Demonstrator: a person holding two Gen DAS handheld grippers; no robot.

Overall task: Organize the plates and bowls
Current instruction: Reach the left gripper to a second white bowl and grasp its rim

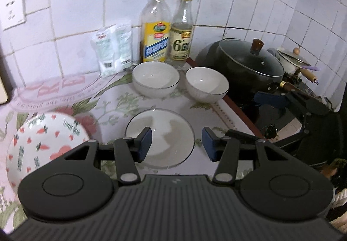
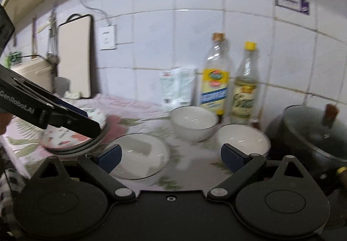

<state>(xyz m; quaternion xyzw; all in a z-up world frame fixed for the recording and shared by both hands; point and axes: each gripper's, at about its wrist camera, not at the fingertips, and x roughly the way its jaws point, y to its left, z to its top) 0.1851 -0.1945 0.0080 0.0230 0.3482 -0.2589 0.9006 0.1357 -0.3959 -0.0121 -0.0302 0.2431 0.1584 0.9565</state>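
Presently the clear plate (image 1: 160,138) lies flat on the surface (image 1: 208,162), directly ahead of and below the left hand-held gripper (image 1: 176,143), whose jaws stand apart, empty; the right hand-held gripper (image 2: 171,157), wide and empty, faces it too.

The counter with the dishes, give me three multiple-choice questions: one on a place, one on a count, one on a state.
1. Where do the two bottles stand?
A. against the wall behind the bowls
B. on the stove
C. on the carrot plate

2. How many white bowls are on the counter?
A. one
B. two
C. four

3. The black pot is:
A. lidded
B. uncovered
C. tipped over

Answers:
1 A, the bottles stand at the tiles behind the bowls.
2 B, a second bowl sits beside the first.
3 A, a lid with a brown knob covers the pot.
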